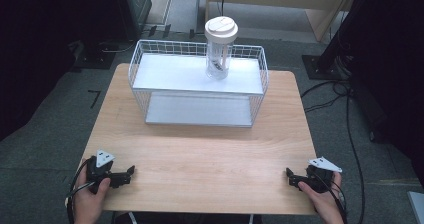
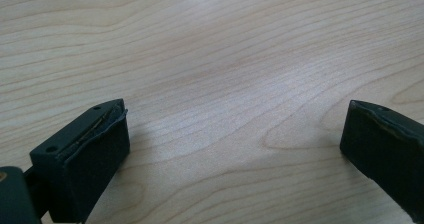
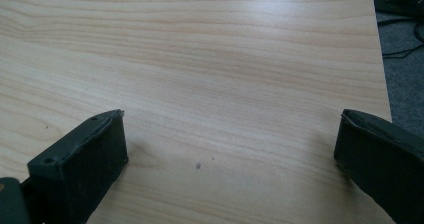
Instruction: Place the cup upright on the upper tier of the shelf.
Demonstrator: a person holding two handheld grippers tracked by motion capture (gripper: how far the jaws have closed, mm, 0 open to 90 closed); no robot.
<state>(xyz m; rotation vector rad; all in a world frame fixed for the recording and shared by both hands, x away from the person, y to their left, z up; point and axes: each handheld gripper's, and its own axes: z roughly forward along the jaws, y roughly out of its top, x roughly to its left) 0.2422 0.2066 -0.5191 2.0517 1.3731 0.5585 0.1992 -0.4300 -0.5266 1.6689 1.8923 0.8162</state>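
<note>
A clear plastic jar (image 1: pixel 218 56) with a cream lid (image 1: pixel 221 28) stands upright on the top shelf of a white wire rack (image 1: pixel 197 84) at the far side of the wooden table (image 1: pixel 200 149). Something small and dark lies inside the jar. My left gripper (image 1: pixel 127 174) rests at the table's near left corner, held by a hand (image 1: pixel 90 199), jaws wide apart over bare wood (image 2: pixel 235 119). At the near right corner my right gripper (image 1: pixel 291 176) is open too, with nothing between its jaws (image 3: pixel 230 129).
The rack has a lower shelf (image 1: pixel 197 111) with nothing on it. Grey carpet surrounds the table, with black cables (image 1: pixel 350 134) trailing on the right and dark equipment stands (image 1: pixel 100 54) at the back left. The table's right edge (image 3: pixel 382 74) runs close to my right gripper.
</note>
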